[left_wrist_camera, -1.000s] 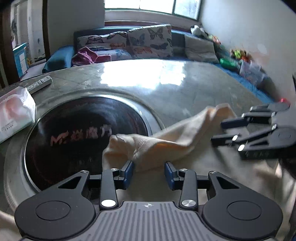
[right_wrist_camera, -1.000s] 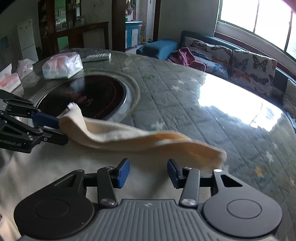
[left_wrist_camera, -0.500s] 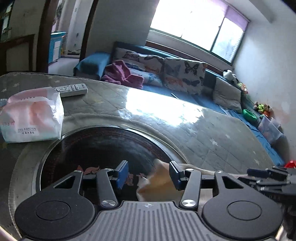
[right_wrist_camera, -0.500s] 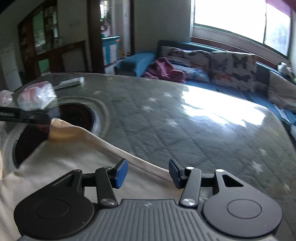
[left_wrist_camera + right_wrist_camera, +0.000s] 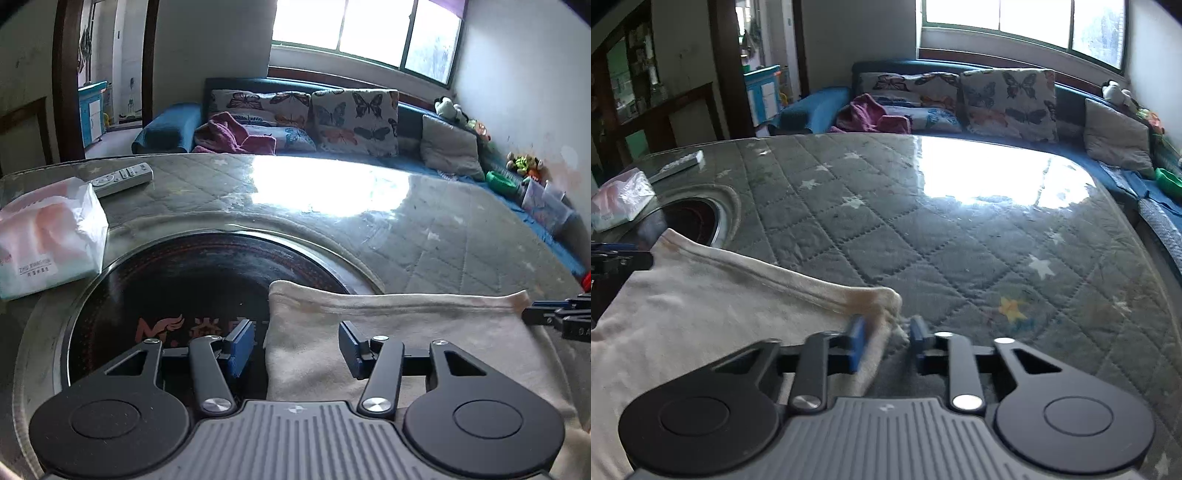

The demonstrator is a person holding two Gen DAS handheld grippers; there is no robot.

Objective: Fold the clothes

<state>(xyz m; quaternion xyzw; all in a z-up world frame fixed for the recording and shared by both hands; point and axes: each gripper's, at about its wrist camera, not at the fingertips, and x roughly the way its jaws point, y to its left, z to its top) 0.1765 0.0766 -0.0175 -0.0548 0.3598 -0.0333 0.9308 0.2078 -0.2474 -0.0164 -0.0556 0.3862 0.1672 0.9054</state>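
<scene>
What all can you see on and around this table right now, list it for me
garment: one, cream, lying flat at the table's near edge, partly over the dark round inset
table: one, grey quilted cover with stars
round inset: one, black, in the table
tissue pack: one, white and pink, left of the inset
remote: one, white, behind the tissue pack
sofa: one, blue, butterfly cushions, under the window
left gripper: open, over the garment's left edge
right gripper: jaws just closing at the garment's right corner

cream garment (image 5: 388,332) — grey quilted, star-dotted table cover (image 5: 923,229) — butterfly-print cushions (image 5: 354,122)
</scene>
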